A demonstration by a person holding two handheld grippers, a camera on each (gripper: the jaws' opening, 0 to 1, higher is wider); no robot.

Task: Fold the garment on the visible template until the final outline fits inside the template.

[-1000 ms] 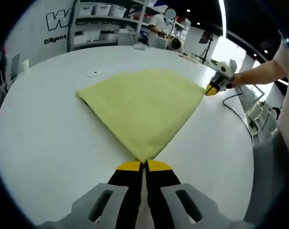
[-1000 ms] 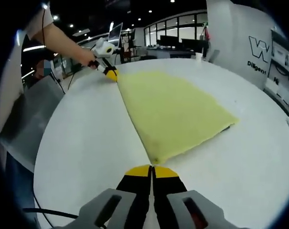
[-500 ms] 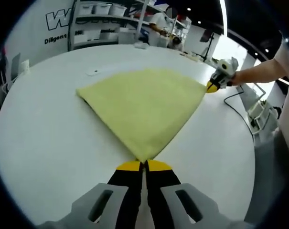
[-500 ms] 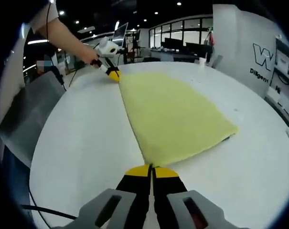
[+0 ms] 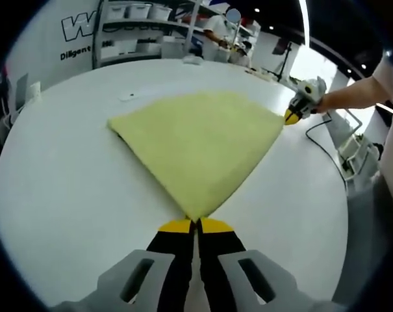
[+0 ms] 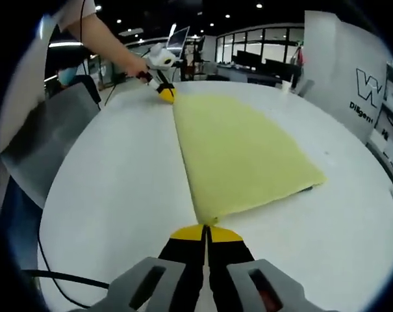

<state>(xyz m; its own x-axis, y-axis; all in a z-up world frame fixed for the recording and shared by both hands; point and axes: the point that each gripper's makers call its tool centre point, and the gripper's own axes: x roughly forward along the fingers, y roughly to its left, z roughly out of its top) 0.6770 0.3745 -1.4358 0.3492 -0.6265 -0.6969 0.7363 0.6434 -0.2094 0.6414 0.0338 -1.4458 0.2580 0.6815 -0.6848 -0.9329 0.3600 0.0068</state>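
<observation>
Since a second ago the yellow garment (image 5: 199, 146) keeps its folded, wedge-like outline on the round white table (image 5: 66, 195), and the main change is in the right gripper view, where the camera has come round so that the long folded edge now runs more steeply up the picture and the far corner sits nearer the top centre; in the left gripper view the cloth has hardly shifted. In the left gripper view the left tongs (image 5: 196, 225) have their yellow-tipped jaws pressed together on the near corner of the garment, and the right tongs (image 5: 291, 117) come in at the upper right, pinching the opposite corner, held by a hand (image 5: 316, 101) on an outstretched bare forearm. The right gripper view gives the reverse: the right tongs (image 6: 205, 231) are closed on a corner at the bottom, and the left tongs (image 6: 165, 95) grip the far corner, with the person's other hand (image 6: 143, 68) behind them — the cloth is stretched flat between the two. The left gripper view alone takes in shelving with bins (image 5: 144, 32) and wall lettering; the right gripper view shows a dark cable (image 6: 60, 278) trailing off the table edge and large windows (image 6: 261, 45) beyond.
</observation>
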